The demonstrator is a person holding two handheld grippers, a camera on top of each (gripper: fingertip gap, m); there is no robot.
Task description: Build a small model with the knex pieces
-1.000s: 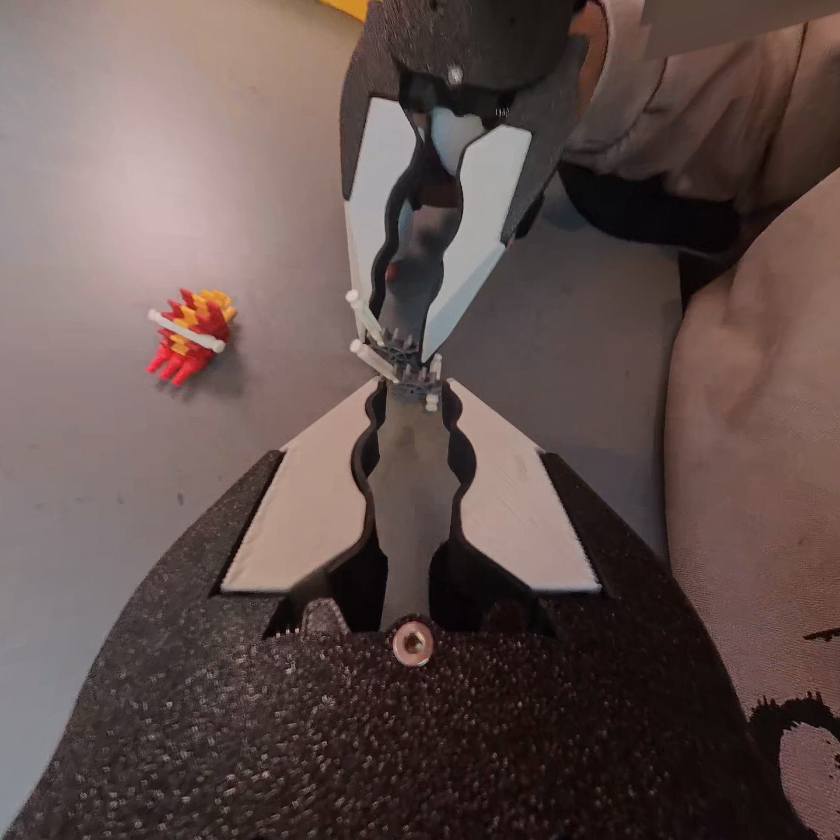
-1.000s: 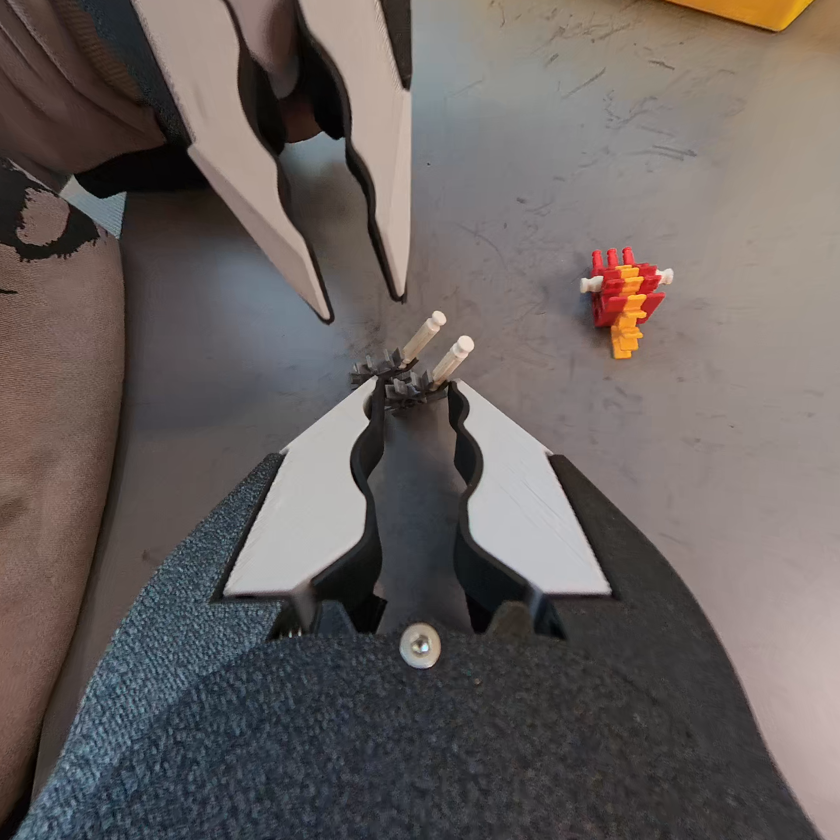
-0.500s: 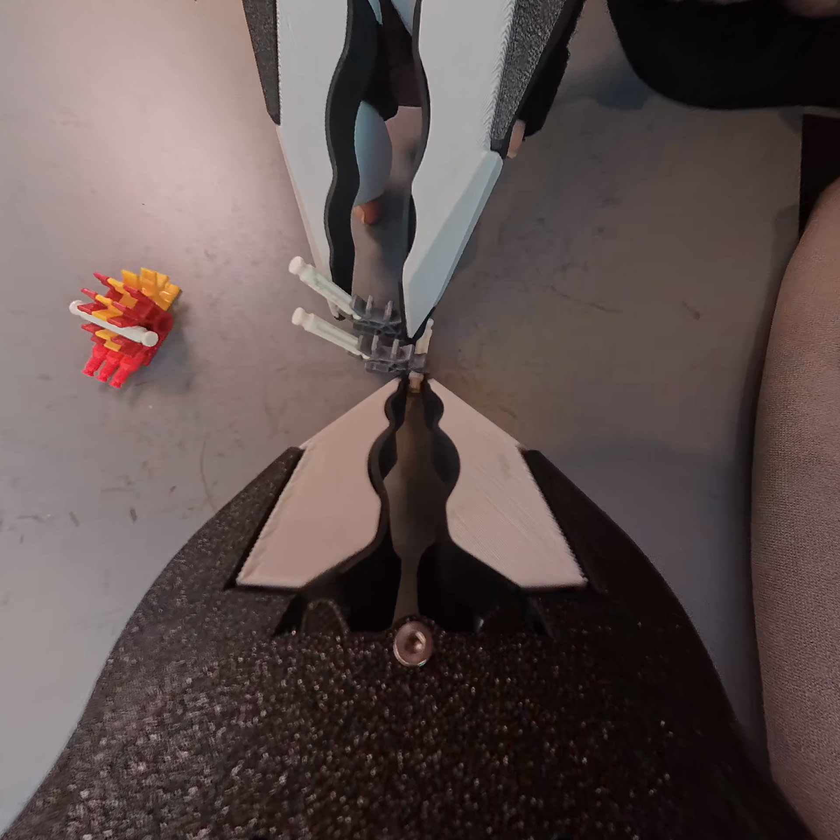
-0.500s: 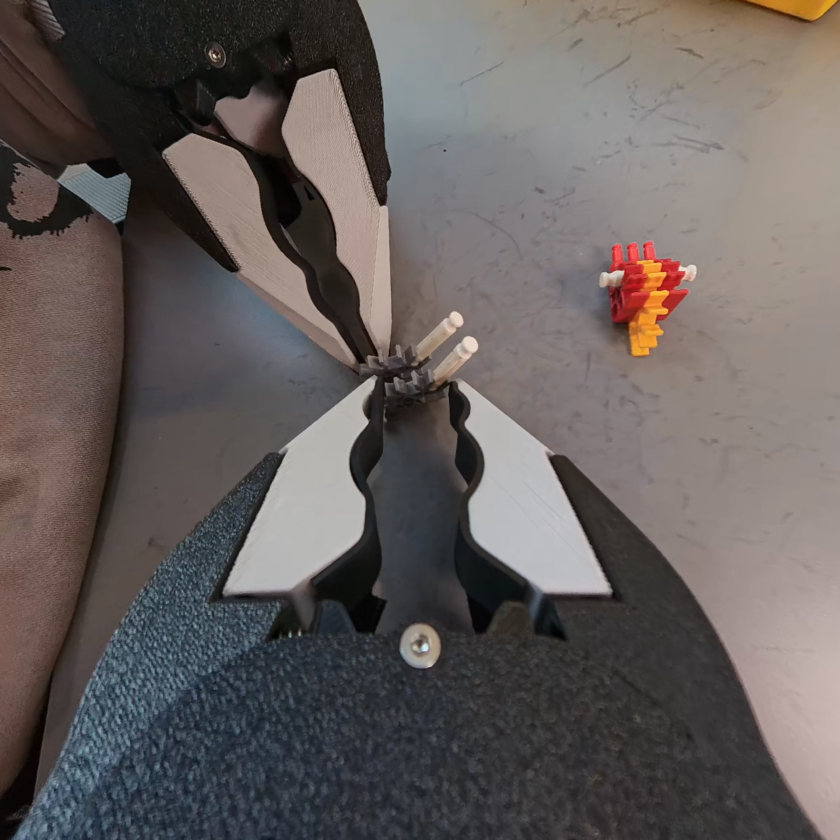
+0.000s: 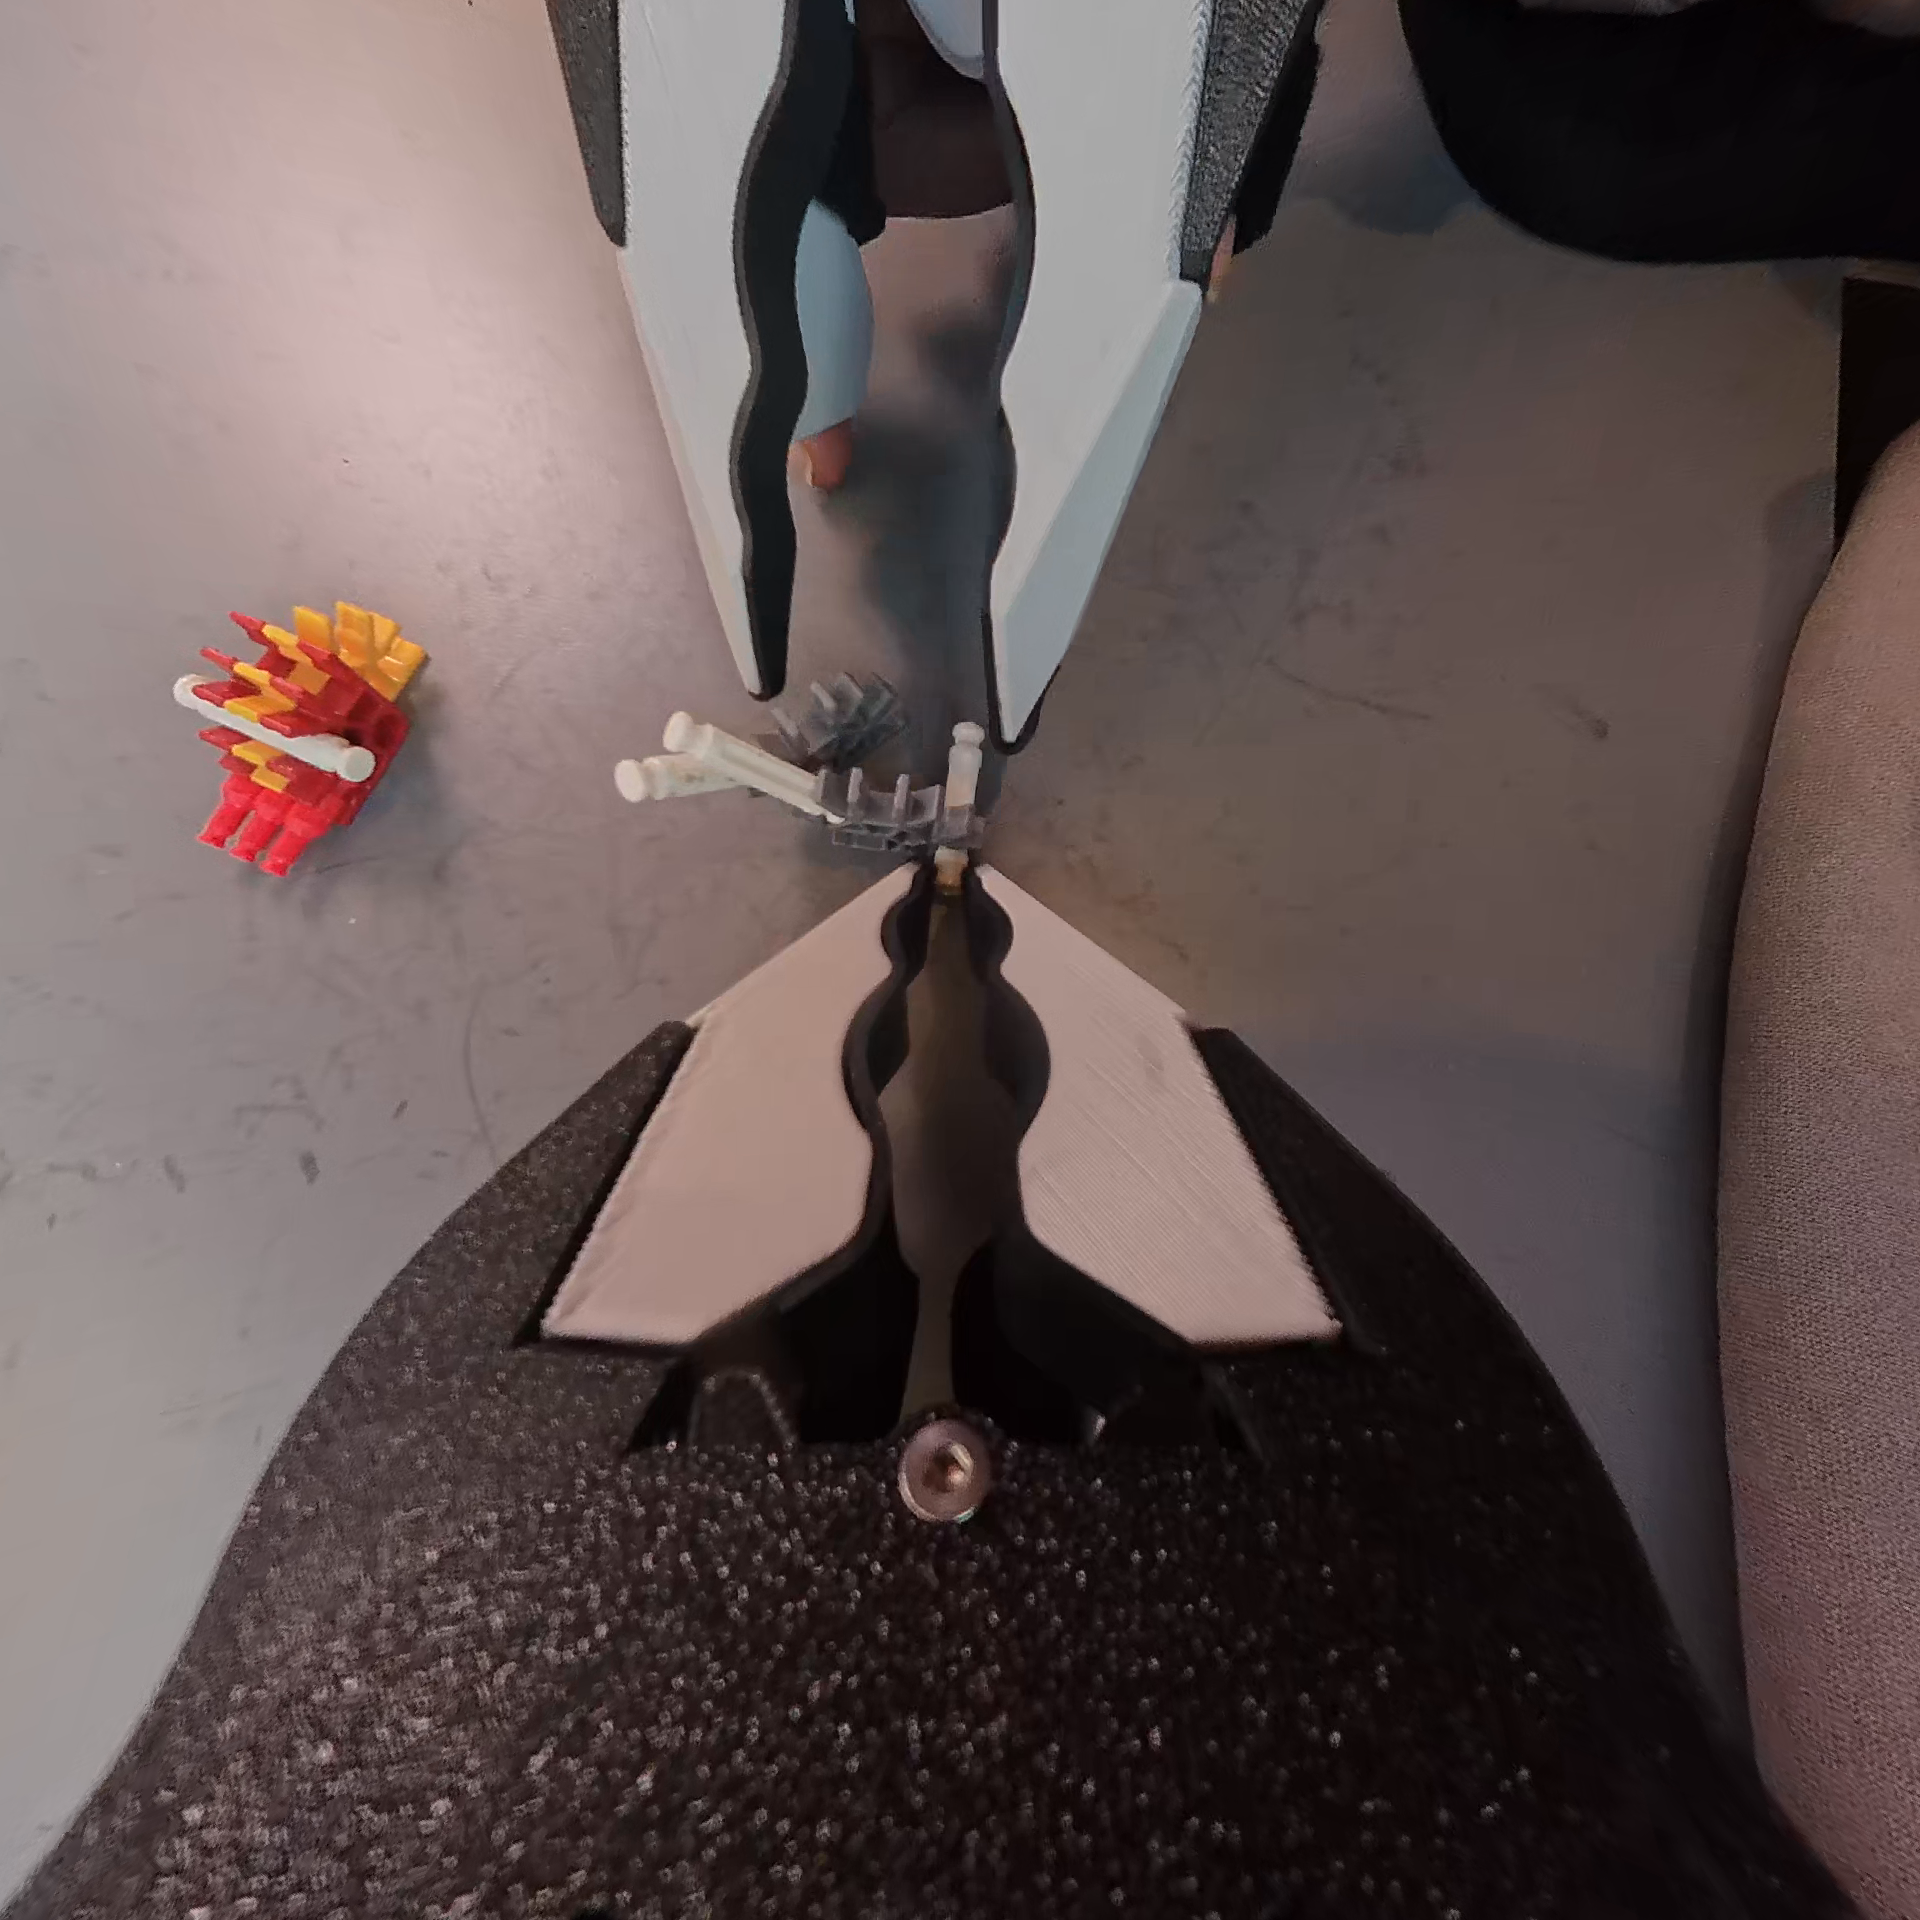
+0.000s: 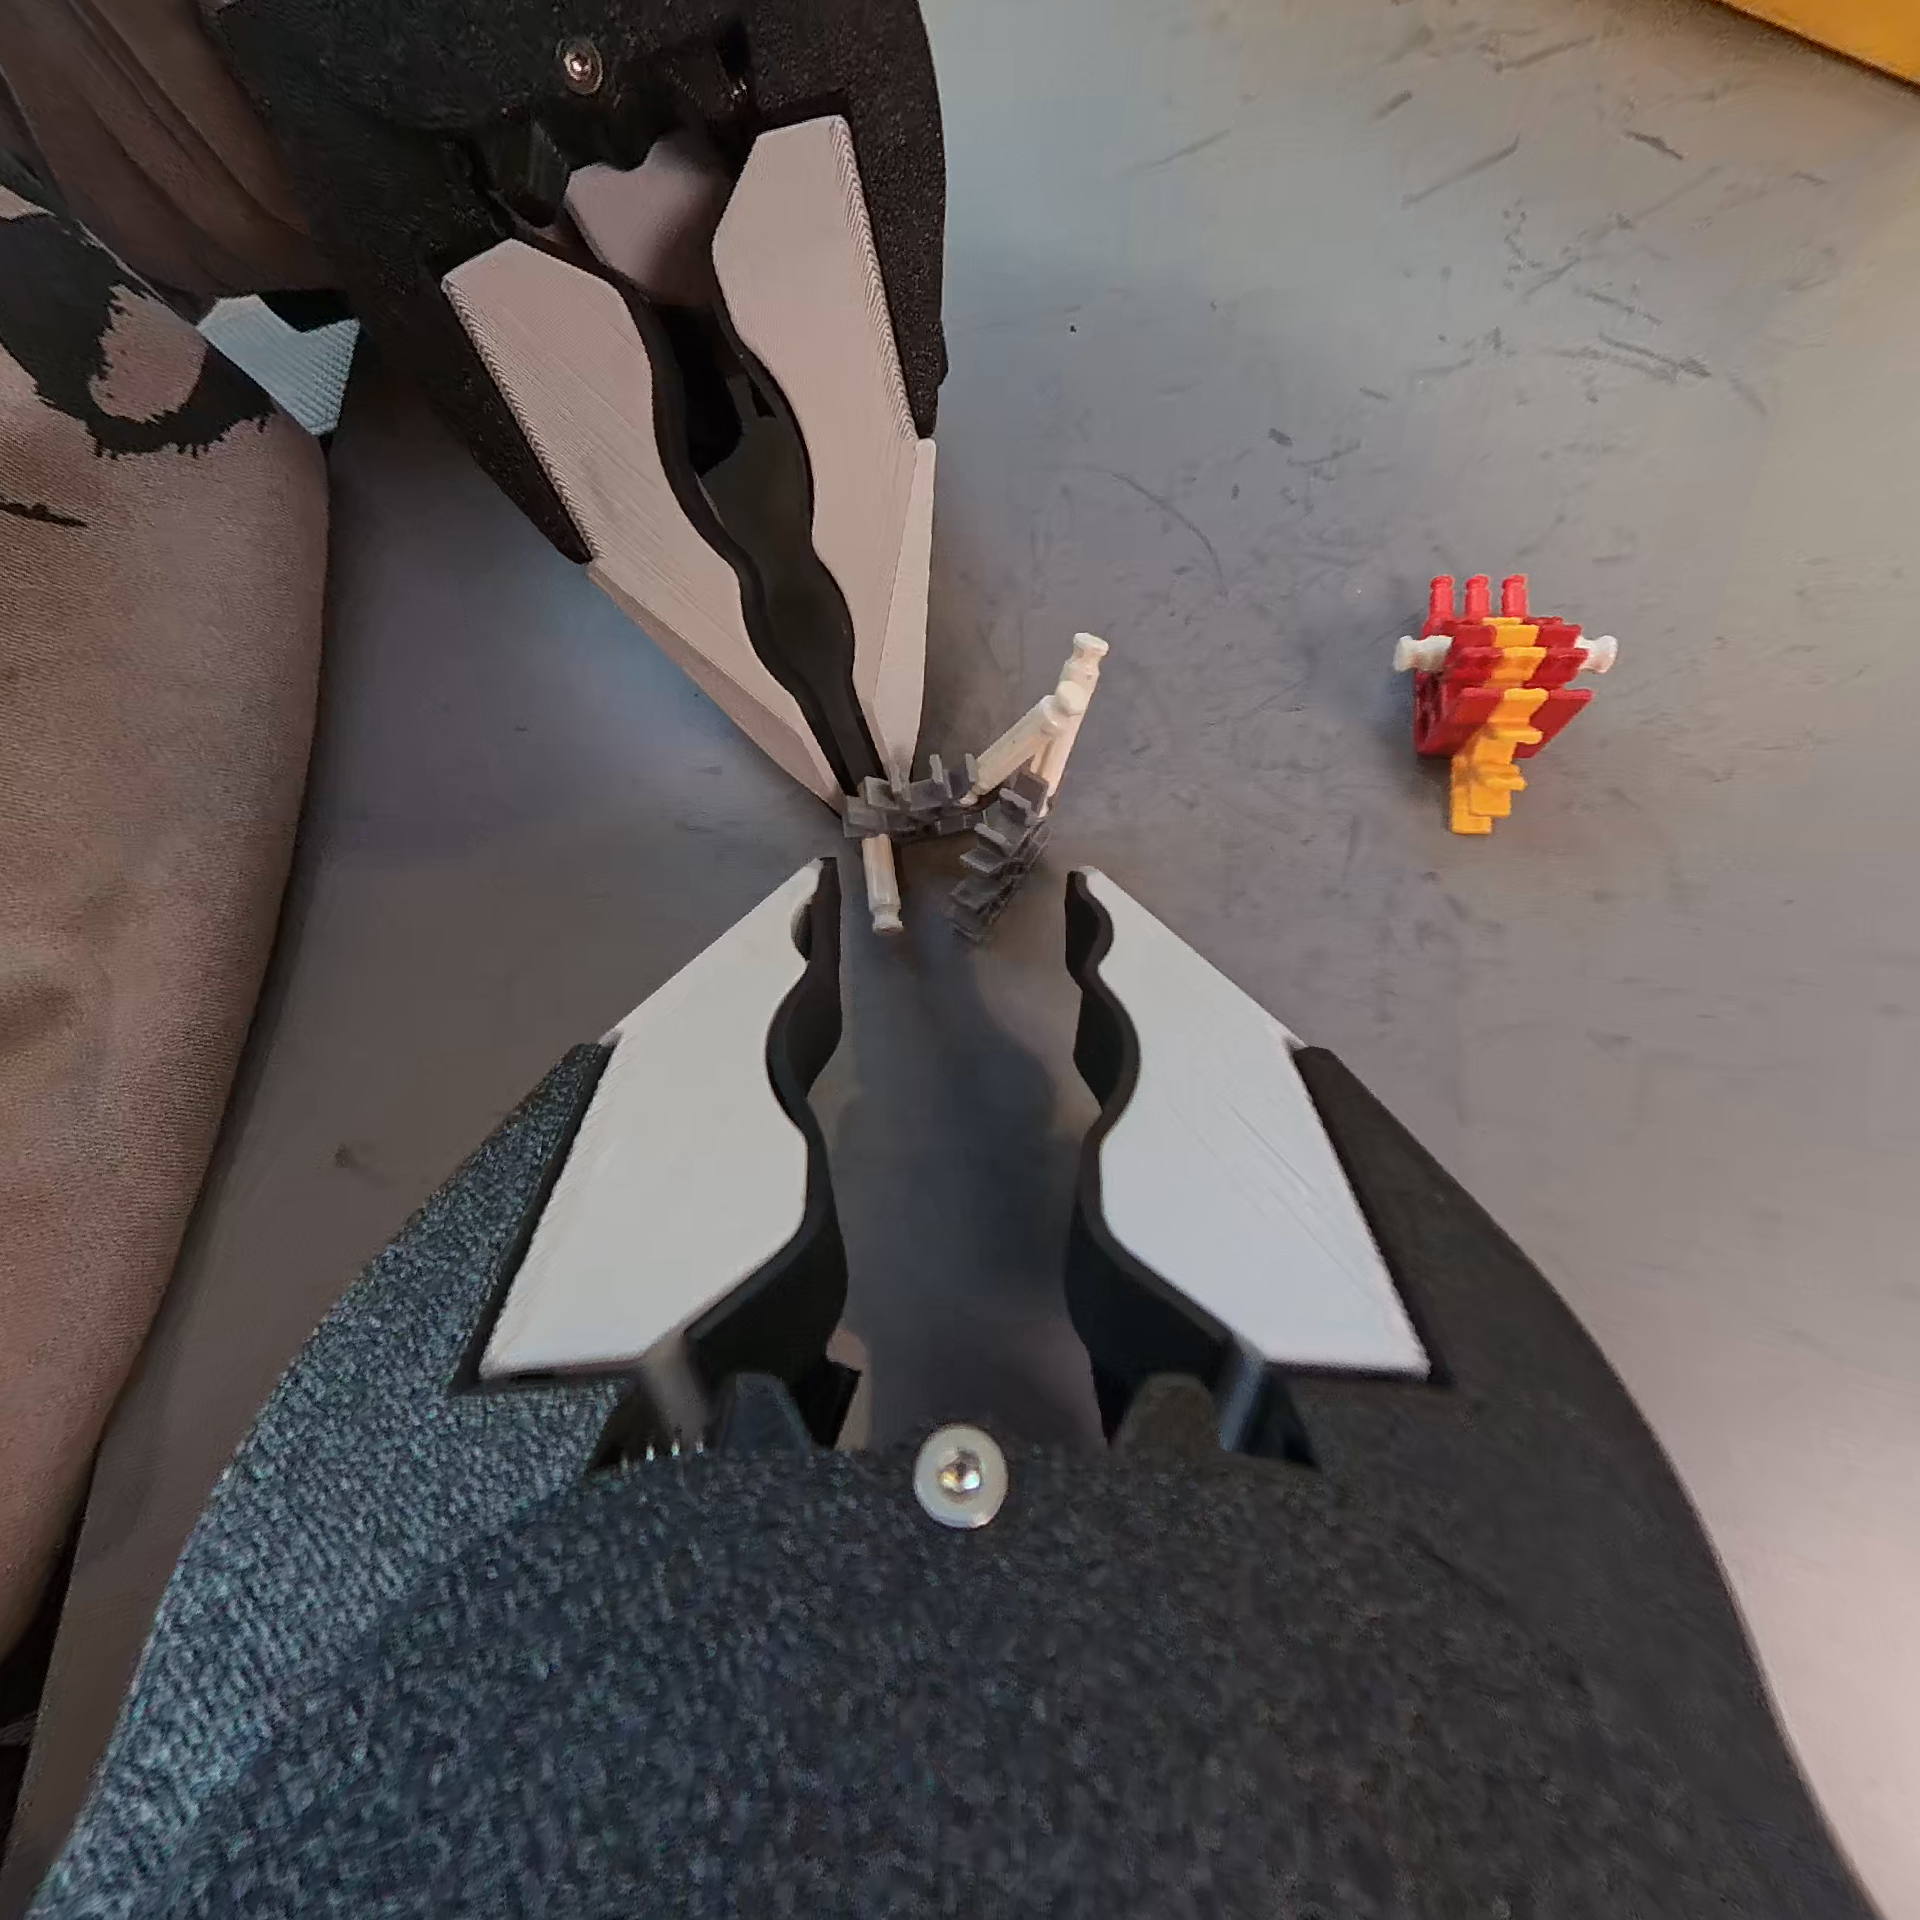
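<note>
A small build of grey spiky pieces with white rods sits low over the grey surface between the two grippers. My left gripper is shut on its near edge, at a short white pin. It shows in the right wrist view pinching one grey piece. My right gripper is open, its fingertips either side of the second grey piece without gripping it. It also shows in the left wrist view. A red and yellow spiky build with a white rod lies apart.
The grey surface is scratched. A person's beige clothing lies along the right in the left wrist view and along the left in the right wrist view. A yellow object's corner is at the far right. Less than 4 cm separates the two grippers' tips.
My right gripper has opened and let go of the grey build. My left gripper, which closed in and shut on it, now holds it. The two grey pieces have swung apart.
</note>
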